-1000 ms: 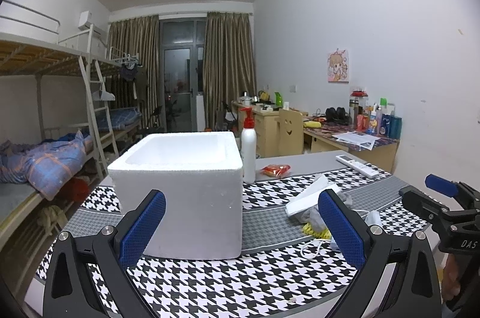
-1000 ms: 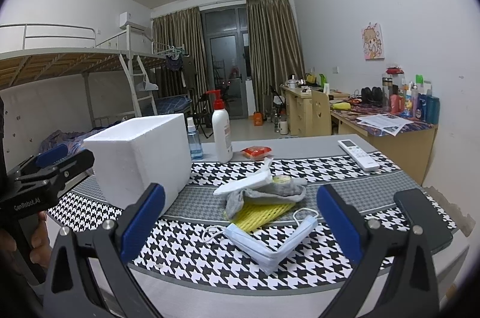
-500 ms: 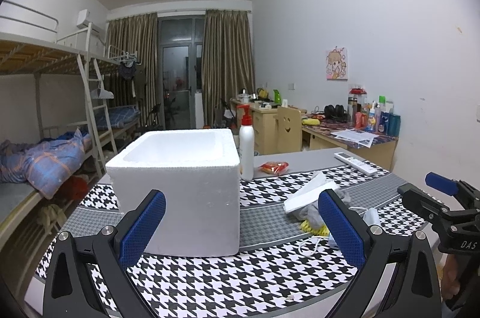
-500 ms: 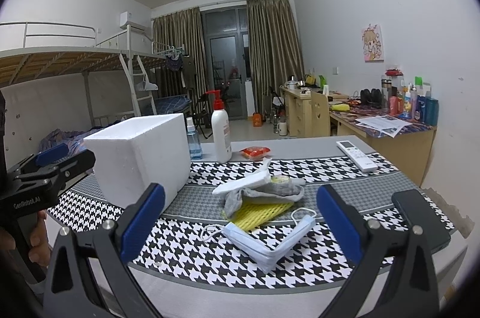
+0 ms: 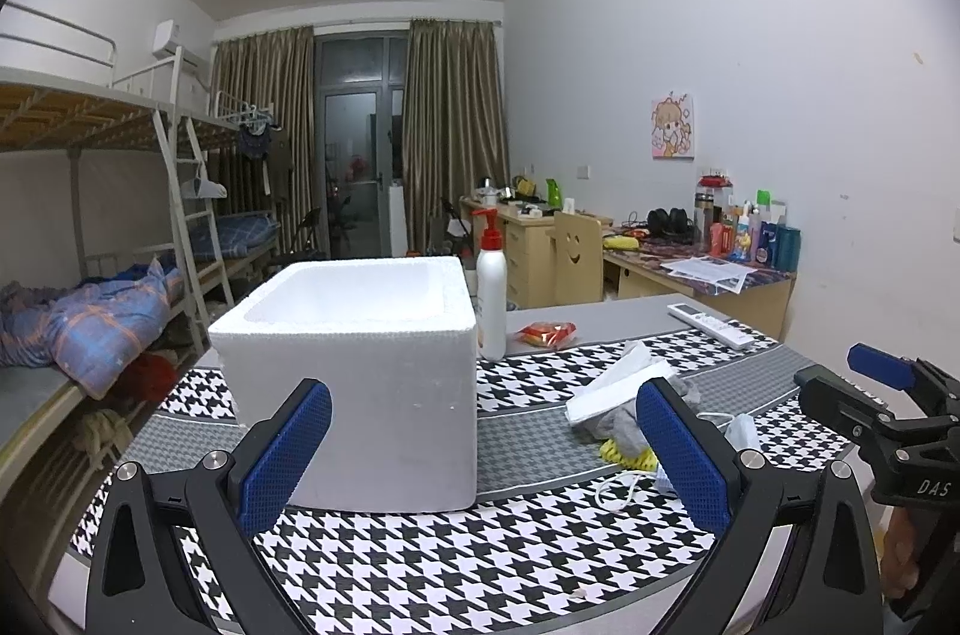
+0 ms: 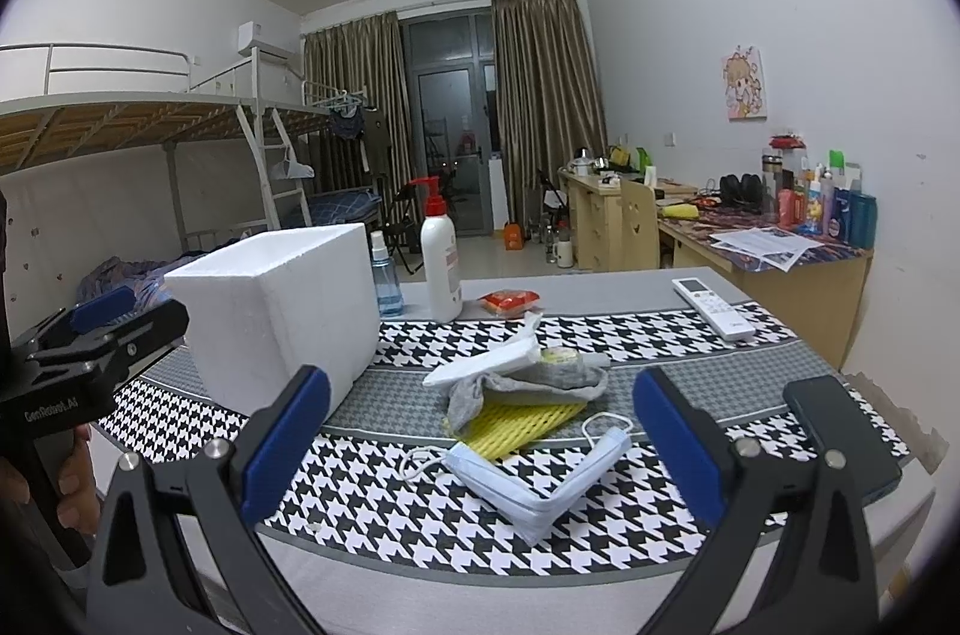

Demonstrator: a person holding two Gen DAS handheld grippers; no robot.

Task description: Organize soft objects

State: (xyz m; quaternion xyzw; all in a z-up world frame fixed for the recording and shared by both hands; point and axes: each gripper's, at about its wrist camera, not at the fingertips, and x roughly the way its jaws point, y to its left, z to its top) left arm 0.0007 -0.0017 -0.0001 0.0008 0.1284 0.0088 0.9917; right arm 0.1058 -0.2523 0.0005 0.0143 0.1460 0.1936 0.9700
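A white foam box [image 5: 360,371] with an open top stands on the houndstooth table, also in the right wrist view [image 6: 276,311]. To its right lies a pile: a white foam sheet [image 6: 486,365], a grey sock [image 6: 522,386], yellow foam netting [image 6: 516,425] and a folded blue face mask [image 6: 534,479]. The pile shows in the left wrist view [image 5: 624,395]. My left gripper [image 5: 480,455] is open and empty, just in front of the box. My right gripper [image 6: 480,443] is open and empty, in front of the mask.
A white pump bottle [image 6: 440,269], a blue spray bottle [image 6: 384,281], a red snack packet [image 6: 510,300] and a remote [image 6: 713,306] lie at the table's back. A black phone [image 6: 840,431] lies at the right edge. Bunk beds stand left, desks right.
Both grippers have drifted only slightly; the left view has pulled back a little from the foam box. Nothing was taken hold of.
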